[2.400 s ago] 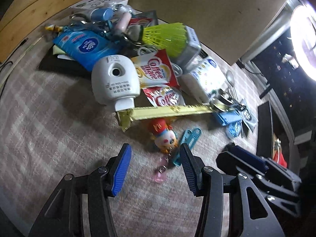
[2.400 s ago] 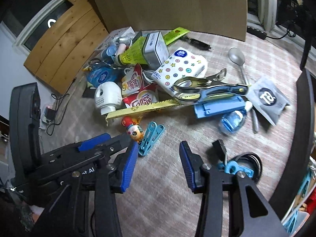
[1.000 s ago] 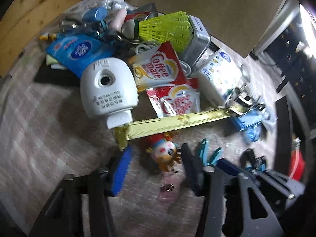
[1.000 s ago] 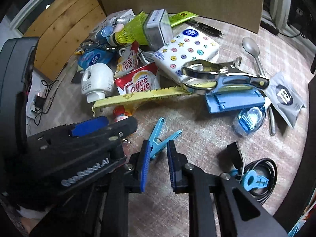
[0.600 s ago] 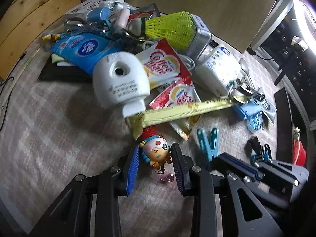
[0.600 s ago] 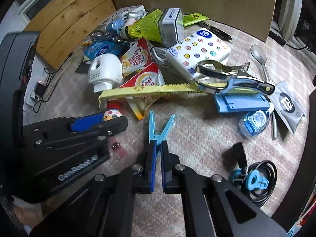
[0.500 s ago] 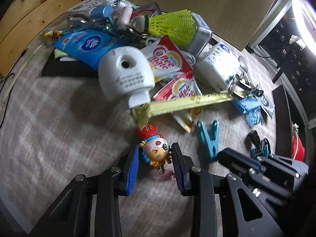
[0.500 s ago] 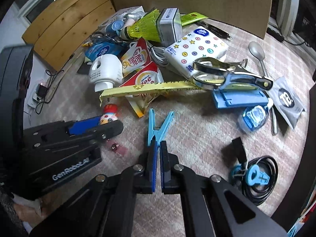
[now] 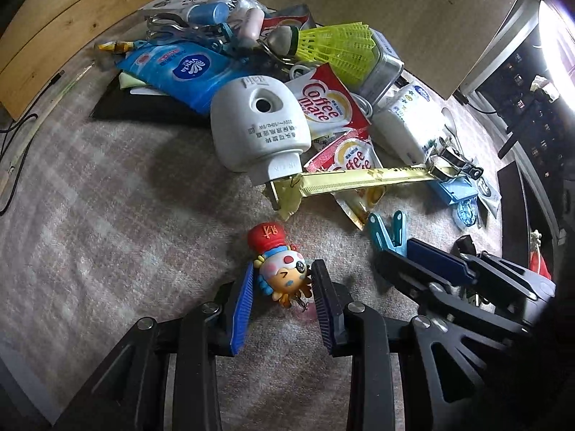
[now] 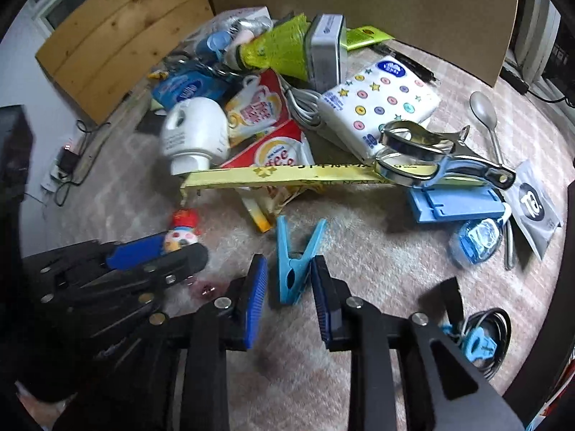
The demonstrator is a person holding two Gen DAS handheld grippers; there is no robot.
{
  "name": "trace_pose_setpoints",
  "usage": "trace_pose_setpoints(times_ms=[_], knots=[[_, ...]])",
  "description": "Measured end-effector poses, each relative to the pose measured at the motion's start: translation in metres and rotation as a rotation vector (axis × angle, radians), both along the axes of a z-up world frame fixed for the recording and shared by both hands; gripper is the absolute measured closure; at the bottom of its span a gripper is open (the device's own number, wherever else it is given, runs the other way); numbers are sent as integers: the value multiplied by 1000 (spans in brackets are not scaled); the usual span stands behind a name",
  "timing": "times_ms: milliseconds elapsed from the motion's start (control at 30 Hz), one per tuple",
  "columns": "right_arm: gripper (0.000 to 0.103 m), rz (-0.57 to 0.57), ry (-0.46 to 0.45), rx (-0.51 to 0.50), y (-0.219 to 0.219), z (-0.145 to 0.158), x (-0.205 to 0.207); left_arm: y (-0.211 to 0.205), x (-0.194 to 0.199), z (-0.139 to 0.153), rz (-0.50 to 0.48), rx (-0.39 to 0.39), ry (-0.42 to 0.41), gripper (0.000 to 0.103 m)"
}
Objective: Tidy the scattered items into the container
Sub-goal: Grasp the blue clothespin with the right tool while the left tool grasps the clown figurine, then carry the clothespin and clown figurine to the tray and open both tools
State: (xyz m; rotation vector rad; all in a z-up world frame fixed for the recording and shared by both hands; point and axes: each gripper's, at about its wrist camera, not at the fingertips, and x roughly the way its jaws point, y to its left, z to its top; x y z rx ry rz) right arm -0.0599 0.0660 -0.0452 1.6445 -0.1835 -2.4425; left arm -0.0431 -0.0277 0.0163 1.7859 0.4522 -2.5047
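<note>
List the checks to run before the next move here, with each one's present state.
1. Left claw grips the toy figure: ok, its pads press both sides of the figure.
2. Right claw grips the blue clothes peg: not ok. Its jaws are opening, and the peg sits between them untouched.
3. Toy figure free of neighbours: ok, the yellow strip lies apart from it.
4. Claws clear of each other: ok, they are side by side and apart.
5. Toy figure lifted off the rug: cannot tell.
</note>
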Motion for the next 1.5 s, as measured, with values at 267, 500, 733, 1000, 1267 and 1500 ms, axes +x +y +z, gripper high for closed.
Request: trace_pose_setpoints(times_ms=[267,500,733,1000,1267,1500], knots=[[83,-21,7,-11,14,3,8,-12,3,8,9,29,11,73],[83,-94,88,-72,48,40,35,6,20,41,-27,62,67,73],[83,-221,169,-70,103,81,52,95,-22,59,-129,108,126,73],[83,-463,213,-24,222,111,105,190,-39,100,-319,155,170,73],[83,-691,208,47,305,107,181,312,-35,111,-518,182,171,73],[59,-800,190,73,335,97,220,363,-16,112,-620,176,174,51]])
